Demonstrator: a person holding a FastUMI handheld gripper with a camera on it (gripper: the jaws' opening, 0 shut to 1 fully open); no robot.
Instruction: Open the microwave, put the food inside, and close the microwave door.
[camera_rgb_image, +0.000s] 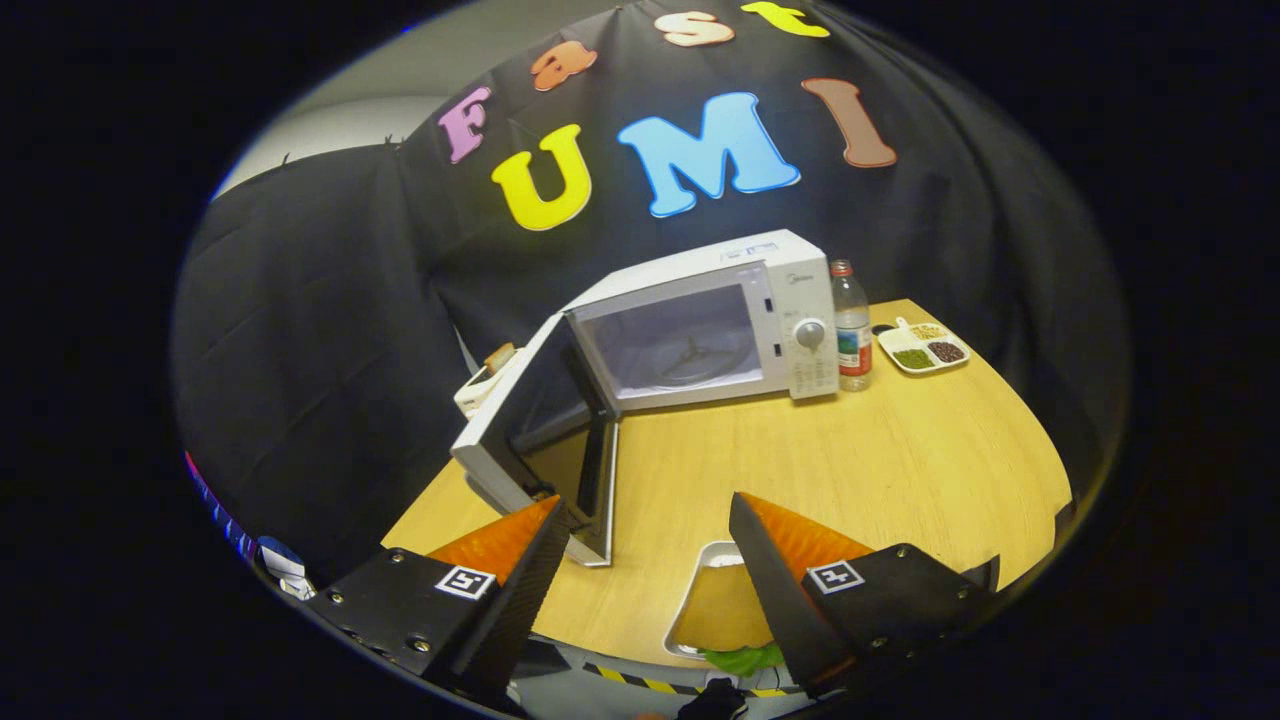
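Note:
A white microwave (720, 320) stands at the back of the wooden table (880, 460). Its door (535, 430) hangs wide open toward me on the left, and the cavity with its glass turntable (690, 360) is bare. My gripper (648, 525) hovers open above the table's near edge, nothing between its fingers. The left fingertip (535, 530) is close to the door's lower corner. A white tray of food (715, 605) with something tan and a green leaf lies on the table just under and beside the right finger, partly hidden by it.
A plastic water bottle (852, 325) stands right of the microwave. A small white divided dish (925, 348) with beans and grains lies beyond it. A small white object (485, 385) sits behind the open door. The table's front edge has yellow-black tape (650, 682).

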